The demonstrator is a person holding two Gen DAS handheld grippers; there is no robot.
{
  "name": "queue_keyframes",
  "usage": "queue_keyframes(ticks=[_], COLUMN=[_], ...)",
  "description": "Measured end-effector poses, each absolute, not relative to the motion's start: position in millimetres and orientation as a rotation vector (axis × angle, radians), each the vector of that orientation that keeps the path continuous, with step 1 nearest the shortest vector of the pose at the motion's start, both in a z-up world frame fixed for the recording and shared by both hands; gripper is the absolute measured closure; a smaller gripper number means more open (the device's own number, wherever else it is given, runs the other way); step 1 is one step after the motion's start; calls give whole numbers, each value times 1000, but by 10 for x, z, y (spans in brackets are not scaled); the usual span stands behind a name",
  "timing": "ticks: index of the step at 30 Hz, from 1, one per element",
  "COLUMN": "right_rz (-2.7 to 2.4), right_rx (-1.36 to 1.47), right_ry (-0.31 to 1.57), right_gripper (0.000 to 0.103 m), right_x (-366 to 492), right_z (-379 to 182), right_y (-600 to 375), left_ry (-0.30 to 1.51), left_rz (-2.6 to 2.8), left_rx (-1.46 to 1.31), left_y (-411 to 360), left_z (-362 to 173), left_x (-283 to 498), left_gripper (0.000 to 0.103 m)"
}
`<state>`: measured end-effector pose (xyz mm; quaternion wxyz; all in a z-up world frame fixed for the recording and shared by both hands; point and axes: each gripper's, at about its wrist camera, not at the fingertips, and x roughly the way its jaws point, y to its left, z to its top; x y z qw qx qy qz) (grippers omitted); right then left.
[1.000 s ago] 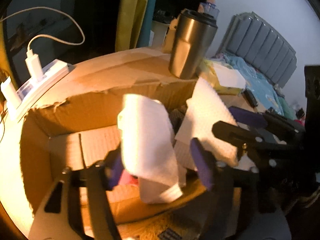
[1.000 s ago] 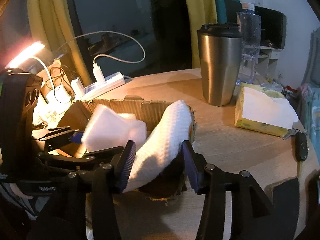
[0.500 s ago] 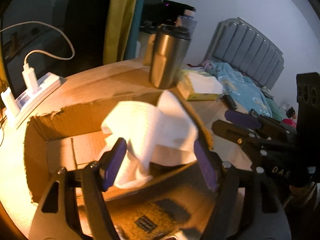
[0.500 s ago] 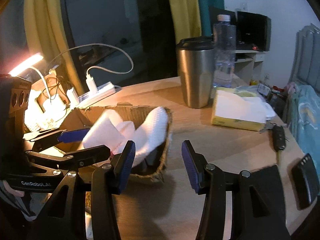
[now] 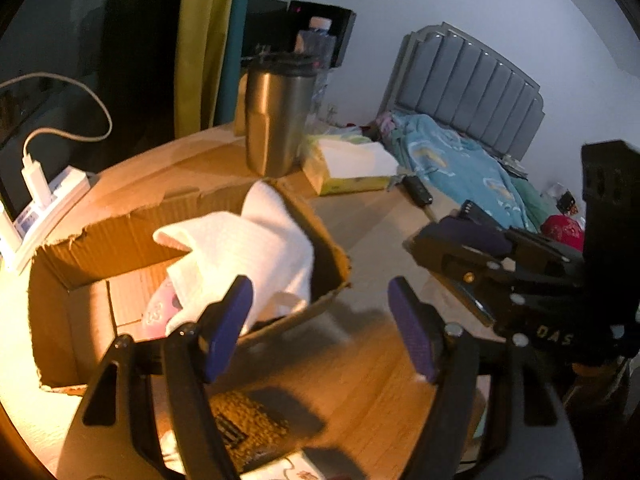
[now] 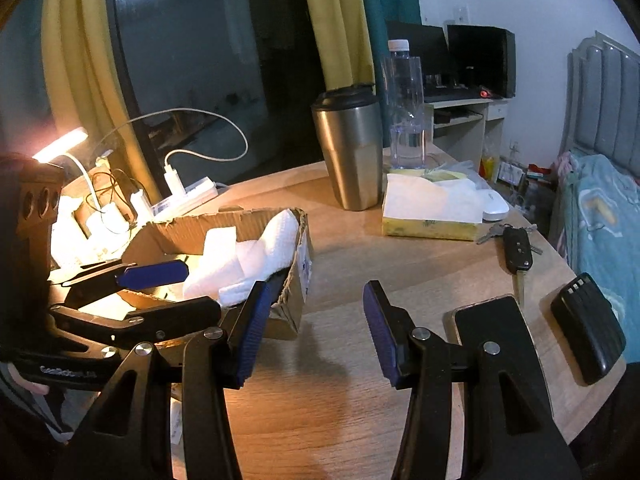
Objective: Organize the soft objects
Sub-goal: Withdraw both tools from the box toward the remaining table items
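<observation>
Two white cloths (image 5: 248, 248) are seen in the cardboard box (image 5: 100, 232), one draped over the box's rim nearest the steel tumbler (image 5: 276, 120); their lower folds are hidden by the box wall. A pink item (image 5: 158, 312) lies under them, too covered to be identified. The box's near corner is cut off by the left gripper (image 5: 320, 324), whose fingers are spread apart with nothing between them. The right gripper (image 6: 316, 328) is held over the tabletop (image 6: 352, 264) just beside the box, its fingers likewise apart and empty. Beyond the box, one tumbler, one water bottle (image 6: 406, 104) and one tissue pack (image 6: 432, 208) are counted. One car key (image 6: 518, 252) lies further from the box.
</observation>
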<state>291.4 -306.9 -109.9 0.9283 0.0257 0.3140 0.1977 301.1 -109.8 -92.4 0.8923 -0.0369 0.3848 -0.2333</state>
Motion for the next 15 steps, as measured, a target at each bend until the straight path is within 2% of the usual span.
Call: queue_keyframes(ticks=[15], right_rz=[432], right_rx=[61], right_ry=[598], right_gripper=[52], right_x=[2642], right_z=[-1016], right_y=[-3031], left_ry=[734], left_rz=[-447], left_rx=[-44], left_y=[-1016], left_z=[-706], left_x=[2610], left_gripper=[31])
